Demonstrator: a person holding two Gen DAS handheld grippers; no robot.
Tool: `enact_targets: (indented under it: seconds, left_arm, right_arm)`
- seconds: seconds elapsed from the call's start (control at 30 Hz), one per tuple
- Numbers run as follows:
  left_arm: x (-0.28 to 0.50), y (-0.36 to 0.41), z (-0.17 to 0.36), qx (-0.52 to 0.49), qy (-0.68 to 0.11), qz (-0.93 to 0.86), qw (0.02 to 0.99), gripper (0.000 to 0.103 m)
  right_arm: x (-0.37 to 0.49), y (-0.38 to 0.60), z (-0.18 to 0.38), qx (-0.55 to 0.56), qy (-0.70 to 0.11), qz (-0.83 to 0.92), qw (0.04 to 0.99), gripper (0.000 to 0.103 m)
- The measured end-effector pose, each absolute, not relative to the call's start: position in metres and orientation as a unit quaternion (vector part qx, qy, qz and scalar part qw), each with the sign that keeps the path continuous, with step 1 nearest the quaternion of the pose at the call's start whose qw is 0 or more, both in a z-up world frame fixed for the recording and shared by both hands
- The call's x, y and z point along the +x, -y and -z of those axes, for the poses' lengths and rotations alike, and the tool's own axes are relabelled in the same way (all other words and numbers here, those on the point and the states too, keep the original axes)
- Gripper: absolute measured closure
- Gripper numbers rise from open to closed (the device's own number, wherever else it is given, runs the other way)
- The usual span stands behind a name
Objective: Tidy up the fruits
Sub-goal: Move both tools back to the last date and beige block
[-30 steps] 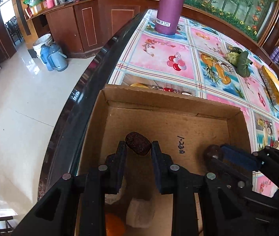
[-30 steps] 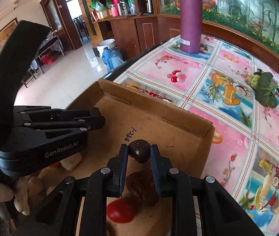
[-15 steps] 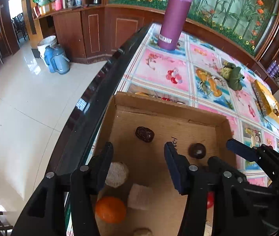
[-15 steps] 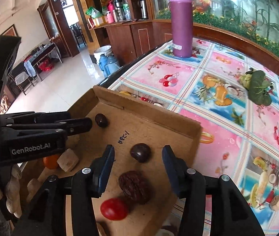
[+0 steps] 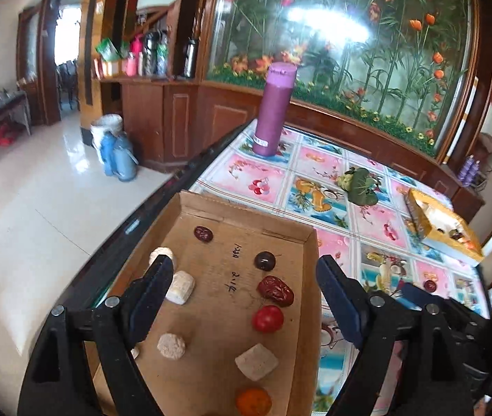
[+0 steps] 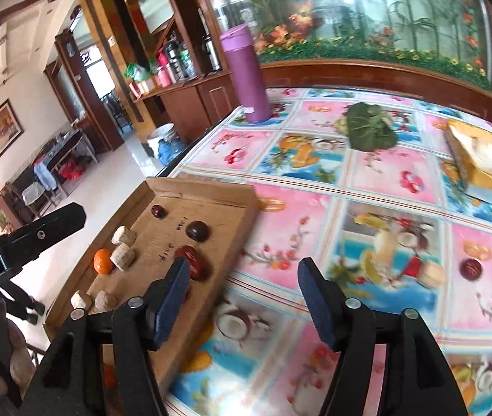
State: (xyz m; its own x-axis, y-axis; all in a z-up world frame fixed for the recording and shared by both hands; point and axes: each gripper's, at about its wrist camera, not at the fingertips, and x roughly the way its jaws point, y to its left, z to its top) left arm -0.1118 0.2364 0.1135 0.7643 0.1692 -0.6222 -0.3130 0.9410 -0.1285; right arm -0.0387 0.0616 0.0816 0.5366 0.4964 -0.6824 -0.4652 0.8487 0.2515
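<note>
Both tongs, left [image 5: 242, 298] and right [image 6: 242, 298], are opening with nothing between them; the left one reads "Robot.AI".

A: The box [image 5: 211, 204] is matt brown cardboard; the tomato [image 5: 267, 318] in it is smooth and glossy.
B: The tabletop [image 6: 315, 201] cover looks like shiny printed plastic, perhaps oilcloth; the floor [image 5: 37, 215] is polished tile

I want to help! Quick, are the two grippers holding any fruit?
Left gripper: jaws opening, holding nothing.
Right gripper: jaws opening, holding nothing.
</note>
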Motion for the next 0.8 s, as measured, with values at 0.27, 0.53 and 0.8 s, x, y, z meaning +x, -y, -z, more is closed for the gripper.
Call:
enact_targets:
  seconds: [0.27, 0.53, 0.8]
  left_arm:
    - [-0.137, -0.193, -0.123, -0.025, -0.284, -0.206, 0.936, 0.007]
    - [-0.139, -0.183, -0.122, -0.018, -0.297, -0.189, 0.936, 0.007]
    - [-0.133, -0.179, -0.113, -0.021, -0.321, -0.176, 0.930, 0.007]
  right_arm:
    - [-0.064, -0.005, -0.079, 0.018, -0.377, -0.225, 0.898, 0.024]
    - [-0.062, 0.035, -0.072, 0.038, -0.383, -0.195, 0.902, 0.024]
    - [-0.059, 0.047, -0.070, 0.033, -0.383, -0.186, 0.904, 0.022]
